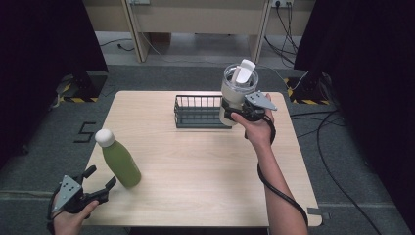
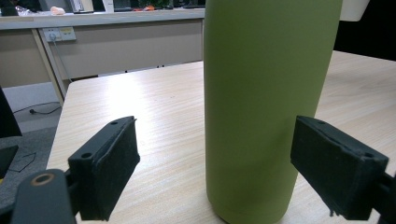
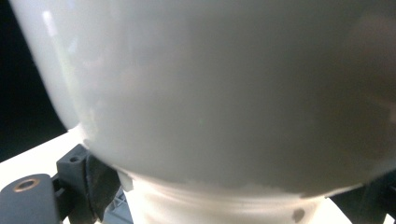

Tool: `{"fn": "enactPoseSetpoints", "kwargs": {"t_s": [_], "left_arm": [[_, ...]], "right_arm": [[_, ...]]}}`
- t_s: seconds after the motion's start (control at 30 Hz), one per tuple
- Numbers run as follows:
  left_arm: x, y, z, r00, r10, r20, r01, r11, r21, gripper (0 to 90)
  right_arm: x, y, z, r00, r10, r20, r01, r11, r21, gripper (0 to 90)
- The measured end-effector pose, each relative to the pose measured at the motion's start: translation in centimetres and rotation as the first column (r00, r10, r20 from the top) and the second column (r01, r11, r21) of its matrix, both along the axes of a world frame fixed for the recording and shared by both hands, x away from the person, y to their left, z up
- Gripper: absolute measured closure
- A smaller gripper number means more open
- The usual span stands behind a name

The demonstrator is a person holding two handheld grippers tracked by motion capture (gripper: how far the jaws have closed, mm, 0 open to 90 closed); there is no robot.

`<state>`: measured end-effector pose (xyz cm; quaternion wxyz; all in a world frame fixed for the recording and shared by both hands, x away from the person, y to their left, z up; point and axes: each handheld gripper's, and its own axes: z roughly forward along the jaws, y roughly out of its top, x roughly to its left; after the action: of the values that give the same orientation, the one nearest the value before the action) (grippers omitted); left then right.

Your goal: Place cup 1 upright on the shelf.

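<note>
Basket [image 1: 198,111]: dark wire, rectangular, at the table's [image 1: 195,166] far side.
Cup [image 1: 237,88]: white tumbler with flip lid, lifted beside the basket, pinched by right gripper [image 1: 234,113].
Bottle [image 1: 120,159]: green, white cap, upright between left gripper's [image 1: 100,182] spread jaws, untouched.

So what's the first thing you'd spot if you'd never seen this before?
Probably the white tumbler with its flip lid up, held in the right hand-held gripper at the right end of the wire basket at the table's far side. Next, the green bottle with a white cap, standing near the front left corner, the open left hand-held gripper just beside it.
</note>
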<state>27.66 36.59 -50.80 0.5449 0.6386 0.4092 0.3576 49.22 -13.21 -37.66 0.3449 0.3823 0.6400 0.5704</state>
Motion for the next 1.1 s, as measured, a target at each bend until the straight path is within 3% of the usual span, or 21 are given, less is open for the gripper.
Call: {"fn": "enactPoseSetpoints", "kwargs": {"t_s": [1.1], "left_arm": [[0.0,0.0,0.0,1.0,0.0,0.0,0.0,1.0,0.007,14.2]], "right_arm": [[3.9,1.0,1.6,0.999,-0.044,-0.007,0.044,0.999,-0.007,10.3]]}}
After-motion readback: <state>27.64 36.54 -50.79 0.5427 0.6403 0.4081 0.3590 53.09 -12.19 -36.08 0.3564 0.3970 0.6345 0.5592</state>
